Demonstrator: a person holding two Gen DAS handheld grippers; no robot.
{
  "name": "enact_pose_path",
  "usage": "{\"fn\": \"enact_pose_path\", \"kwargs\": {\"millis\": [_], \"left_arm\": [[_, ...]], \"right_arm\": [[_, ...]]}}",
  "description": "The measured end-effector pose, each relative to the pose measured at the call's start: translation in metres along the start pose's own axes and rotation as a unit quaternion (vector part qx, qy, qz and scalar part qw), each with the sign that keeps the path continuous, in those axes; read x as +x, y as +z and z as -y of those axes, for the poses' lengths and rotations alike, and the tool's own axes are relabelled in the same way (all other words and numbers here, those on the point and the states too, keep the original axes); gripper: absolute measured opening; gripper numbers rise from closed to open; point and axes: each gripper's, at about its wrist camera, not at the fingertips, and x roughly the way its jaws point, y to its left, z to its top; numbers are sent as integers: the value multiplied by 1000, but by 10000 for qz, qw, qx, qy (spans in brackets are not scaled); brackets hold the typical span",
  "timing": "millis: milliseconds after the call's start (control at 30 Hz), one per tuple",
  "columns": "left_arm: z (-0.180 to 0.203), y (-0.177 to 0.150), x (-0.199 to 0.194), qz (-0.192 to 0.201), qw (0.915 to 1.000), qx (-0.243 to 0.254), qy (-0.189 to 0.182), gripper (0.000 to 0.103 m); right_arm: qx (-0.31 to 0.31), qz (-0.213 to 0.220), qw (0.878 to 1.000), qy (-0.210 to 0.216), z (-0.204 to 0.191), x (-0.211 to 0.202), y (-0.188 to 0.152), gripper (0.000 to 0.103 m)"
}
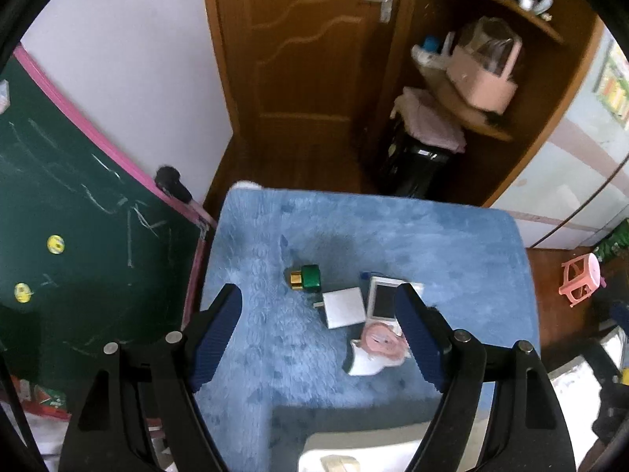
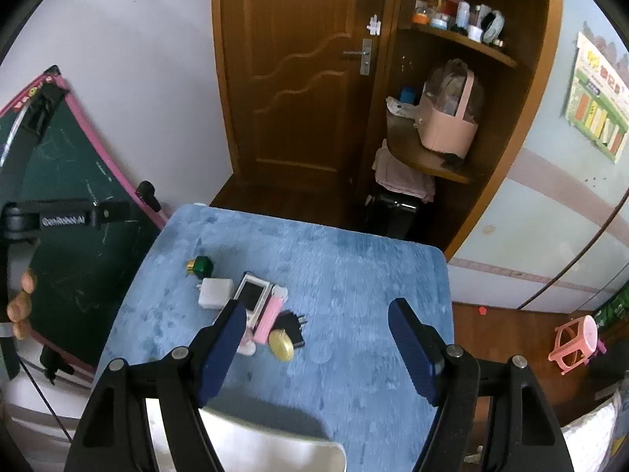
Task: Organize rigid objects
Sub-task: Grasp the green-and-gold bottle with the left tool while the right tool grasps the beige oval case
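- The left gripper (image 1: 318, 338) has its fingers wide apart and holds nothing.
- The right gripper (image 2: 316, 348) is also wide apart and holds nothing.
- The things sit close together on the blue fuzzy cloth (image 2: 354, 275).
- A green bottle (image 2: 201, 266) with a gold cap lies at the far left.
- A white square box (image 2: 214, 293) sits just beside it.
- A white screen device (image 2: 251, 299) touches a pink case (image 2: 269, 316).
- A gold oval (image 2: 281, 346) lies nearest, by a black plug (image 2: 293, 324).

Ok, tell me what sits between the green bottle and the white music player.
A white charger block lies between the green bottle and the white music player, clearest in the right wrist view.
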Motion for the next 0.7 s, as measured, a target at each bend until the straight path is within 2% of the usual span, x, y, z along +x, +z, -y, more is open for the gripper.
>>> {"fn": "enact_pose_path", "kwargs": {"millis": [167,267,367,533,700], "left_arm": [[-9,8,71,-546,9984,-79,121,82],[-13,9,109,-811,9965,-88,191,82],[-17,9,144,-1078,9938,-164,240,82],[-23,3,192,-1482,9882,-341,190,82],[-23,-3,215,-1665,9850,-445,96,82]], "right_arm": [[-145,-311,9994,78,-3,51,10,75],[-387,-524,9979,58,-10,85,8,67],[-602,-785,9950,102,-18,118,-1,66],[-797,-1227,9888,288,-29,165,-21,61],[-838,-1569,9830,445,-32,195,-39,61]]}}
